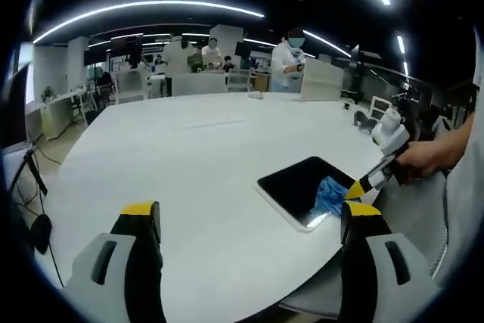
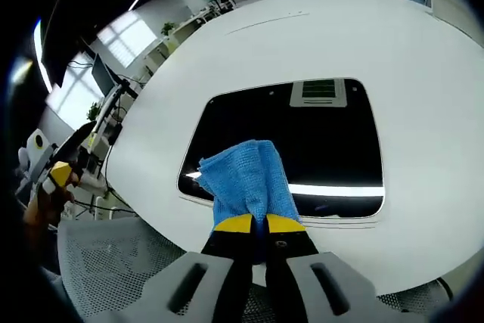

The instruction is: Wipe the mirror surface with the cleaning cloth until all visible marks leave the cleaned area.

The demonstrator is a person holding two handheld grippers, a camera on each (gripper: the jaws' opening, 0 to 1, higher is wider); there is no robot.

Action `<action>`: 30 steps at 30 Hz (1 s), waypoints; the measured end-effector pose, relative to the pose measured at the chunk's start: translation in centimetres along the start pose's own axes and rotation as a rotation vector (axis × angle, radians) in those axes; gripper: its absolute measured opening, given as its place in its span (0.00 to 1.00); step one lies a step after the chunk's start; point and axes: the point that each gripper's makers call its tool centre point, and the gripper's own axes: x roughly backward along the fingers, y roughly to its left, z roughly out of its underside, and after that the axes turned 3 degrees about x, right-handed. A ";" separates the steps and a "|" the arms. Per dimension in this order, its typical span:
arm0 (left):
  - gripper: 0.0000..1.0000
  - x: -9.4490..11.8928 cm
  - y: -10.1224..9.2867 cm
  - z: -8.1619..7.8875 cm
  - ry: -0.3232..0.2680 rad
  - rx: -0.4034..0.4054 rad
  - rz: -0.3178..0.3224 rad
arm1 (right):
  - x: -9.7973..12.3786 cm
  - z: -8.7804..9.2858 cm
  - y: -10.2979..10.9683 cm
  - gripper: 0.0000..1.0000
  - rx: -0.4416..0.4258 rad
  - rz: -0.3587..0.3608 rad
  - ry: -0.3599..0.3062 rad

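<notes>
Mirror (image 2: 302, 134) on white table (image 1: 197, 164), open office behind

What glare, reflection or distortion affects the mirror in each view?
Right gripper view: the mirror reflects a ceiling vent and a bright light strip, and fisheye bows its edges; the blue cloth is sharp. Left gripper view: the mirror looks dark, with a small glare patch near the cloth.

Blue cloth (image 2: 248, 179) lies bunched on dark mirror (image 2: 318, 138).

Left gripper (image 1: 249, 225), right gripper (image 2: 259, 224): grey bodies, black jaws, yellow tips.
</notes>
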 end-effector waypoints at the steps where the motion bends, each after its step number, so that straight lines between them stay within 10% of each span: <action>1: 0.99 0.0 -0.2 -0.1 -0.001 0.003 0.000 | 0.0 0.0 0.0 0.00 -0.001 0.000 -0.001; 30: 0.99 0.3 -0.3 -0.3 0.000 -0.006 0.001 | 0.0 -1.0 -0.9 0.00 0.020 -0.004 0.006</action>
